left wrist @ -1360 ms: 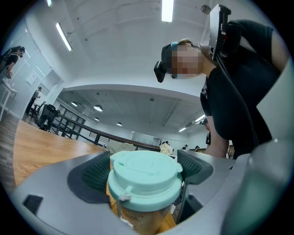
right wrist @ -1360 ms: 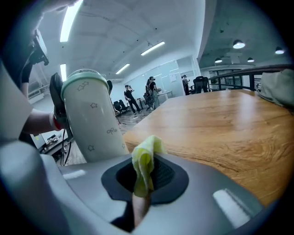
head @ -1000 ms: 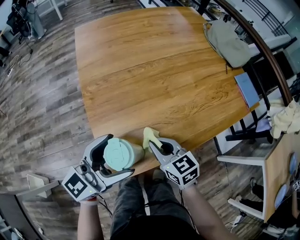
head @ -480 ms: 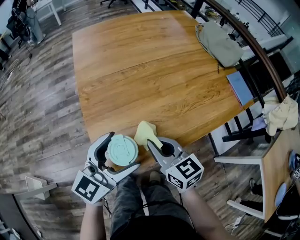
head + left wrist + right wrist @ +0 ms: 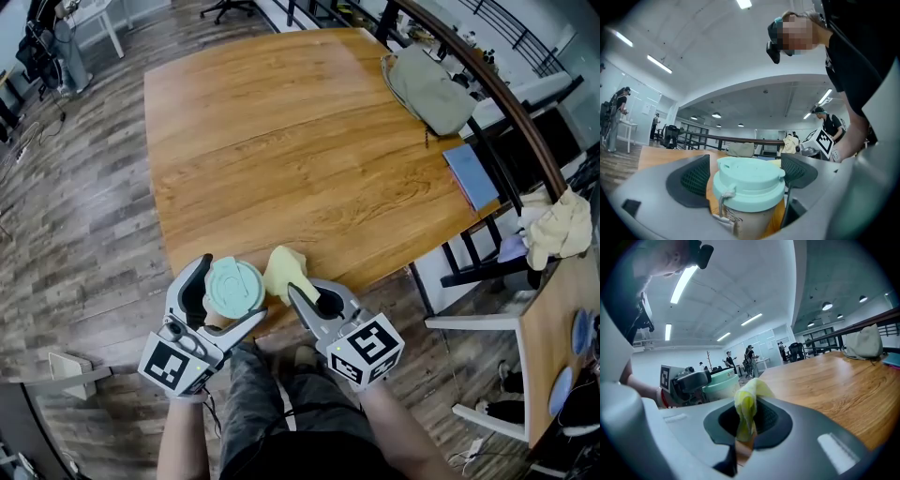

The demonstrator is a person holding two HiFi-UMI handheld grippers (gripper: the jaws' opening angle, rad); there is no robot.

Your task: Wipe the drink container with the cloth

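Note:
The drink container (image 5: 232,288) is a paper cup with a mint-green lid, held over the table's near edge. My left gripper (image 5: 229,294) is shut on the cup (image 5: 749,197), with a dark pad (image 5: 690,180) on each side below the lid. My right gripper (image 5: 298,292) is shut on a yellow cloth (image 5: 283,266), which bunches up out of the jaws (image 5: 748,405). The cloth sits right beside the cup's right side; whether they touch I cannot tell. In the right gripper view the cup (image 5: 723,382) shows at the left behind the cloth.
The wooden table (image 5: 281,141) stretches away from me. A beige bag (image 5: 429,89) lies at its far right corner, and a blue notebook (image 5: 469,175) lies at the right edge. Chairs (image 5: 478,272) and a second table with a crumpled cloth (image 5: 558,230) stand to the right.
The left gripper has turned the cup more upright and shifted it slightly left. The right gripper has followed with the cloth, staying at the cup's right side.

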